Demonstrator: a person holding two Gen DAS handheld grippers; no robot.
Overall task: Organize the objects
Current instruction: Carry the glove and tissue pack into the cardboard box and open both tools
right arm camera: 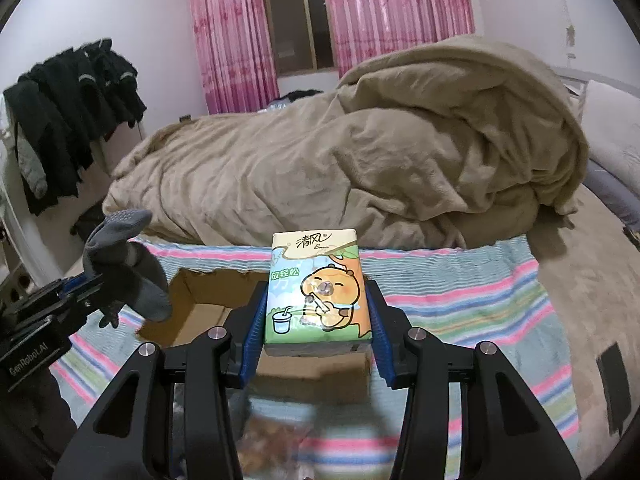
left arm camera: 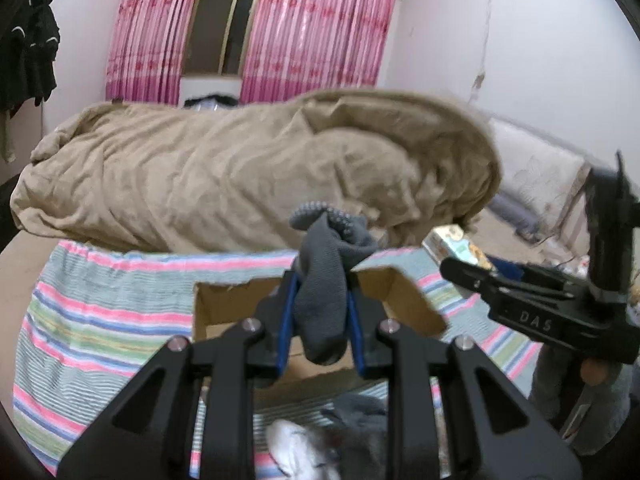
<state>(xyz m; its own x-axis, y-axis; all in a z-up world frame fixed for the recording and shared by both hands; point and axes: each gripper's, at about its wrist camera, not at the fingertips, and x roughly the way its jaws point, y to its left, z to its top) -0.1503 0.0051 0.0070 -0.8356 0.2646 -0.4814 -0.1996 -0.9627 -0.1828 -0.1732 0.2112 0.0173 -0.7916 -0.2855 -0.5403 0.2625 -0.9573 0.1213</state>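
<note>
Left wrist view: a striped cloth covers the bed, a tan blanket at twelve o'clock, pink curtains beyond. The left gripper pinches a grey sock above the open box. The right gripper clamps a tissue pack.

A lived-in bedroom in a home. A rumpled tan fleece blanket is heaped across the bed, over a pastel striped cotton sheet. Shiny pink pleated curtains frame a dark window, and black jackets hang bunched against the plain white wall.
</note>
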